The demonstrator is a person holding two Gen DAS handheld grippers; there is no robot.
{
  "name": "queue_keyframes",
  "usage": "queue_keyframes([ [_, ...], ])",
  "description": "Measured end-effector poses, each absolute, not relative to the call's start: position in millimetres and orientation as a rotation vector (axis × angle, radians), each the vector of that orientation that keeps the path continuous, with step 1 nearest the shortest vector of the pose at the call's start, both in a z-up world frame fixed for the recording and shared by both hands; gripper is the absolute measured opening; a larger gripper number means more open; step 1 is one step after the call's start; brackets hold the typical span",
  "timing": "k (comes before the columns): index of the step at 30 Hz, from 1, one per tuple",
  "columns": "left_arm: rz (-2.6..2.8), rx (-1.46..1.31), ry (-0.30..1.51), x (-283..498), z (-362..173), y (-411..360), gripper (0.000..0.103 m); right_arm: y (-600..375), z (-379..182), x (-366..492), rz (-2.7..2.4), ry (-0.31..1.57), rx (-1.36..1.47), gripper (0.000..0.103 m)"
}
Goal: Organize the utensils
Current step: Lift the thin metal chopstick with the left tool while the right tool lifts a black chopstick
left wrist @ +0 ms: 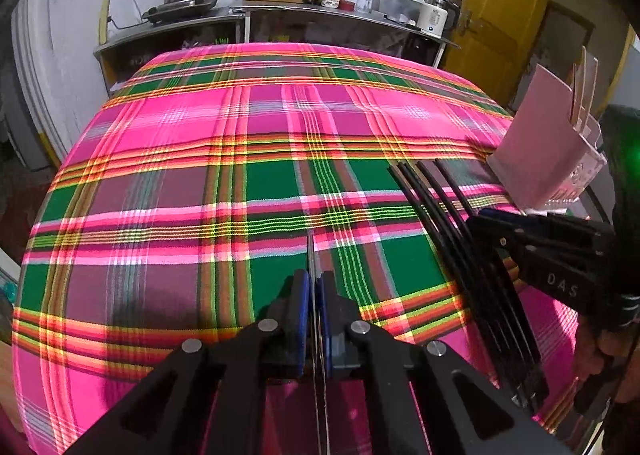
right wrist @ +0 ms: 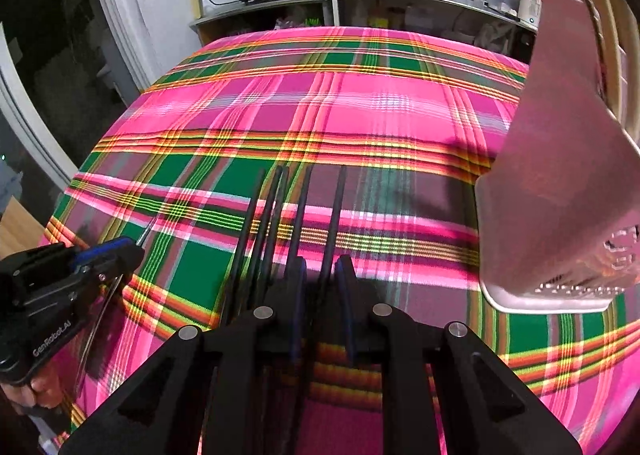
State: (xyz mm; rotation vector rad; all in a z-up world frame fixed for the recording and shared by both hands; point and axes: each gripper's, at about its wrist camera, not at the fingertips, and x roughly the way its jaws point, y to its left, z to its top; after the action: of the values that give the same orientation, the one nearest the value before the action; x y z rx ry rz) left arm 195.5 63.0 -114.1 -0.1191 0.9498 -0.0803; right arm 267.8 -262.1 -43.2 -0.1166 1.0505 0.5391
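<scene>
While the left gripper [left wrist: 314, 287] points steeply down over the plaid cloth [left wrist: 180, 159], its pads pinch a thin metal utensil [left wrist: 311, 255]; the black chopsticks [left wrist: 436, 207] lie at three o'clock. From the right wrist, the right gripper [right wrist: 320, 275] pinches one chopstick, the rest fan out at eleven o'clock. I think gathering is in hand; next, carry them to the pink holder [right wrist: 560, 191] at two o'clock
</scene>
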Motion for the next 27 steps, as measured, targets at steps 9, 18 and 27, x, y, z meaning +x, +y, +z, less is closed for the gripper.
queue_keyframes([
  [9, -0.079, -0.088, 0.952, 198.0, -112.3, 61.3, 0.004, -273.9, -40.1, 269.0, 0.558, 1.079, -0.031, 0.005],
  [18, -0.104, -0.163, 0.915, 188.4, -84.5, 72.7, 0.004, -285.2, 0.0, 250.6, 0.592, 0.991, -0.002, 0.005],
  [27, -0.154, -0.186, 0.815, 169.5, -26.1, 70.7, 0.004, -303.9, 52.3, 226.7, 0.605, 0.882, 0.045, 0.005],
])
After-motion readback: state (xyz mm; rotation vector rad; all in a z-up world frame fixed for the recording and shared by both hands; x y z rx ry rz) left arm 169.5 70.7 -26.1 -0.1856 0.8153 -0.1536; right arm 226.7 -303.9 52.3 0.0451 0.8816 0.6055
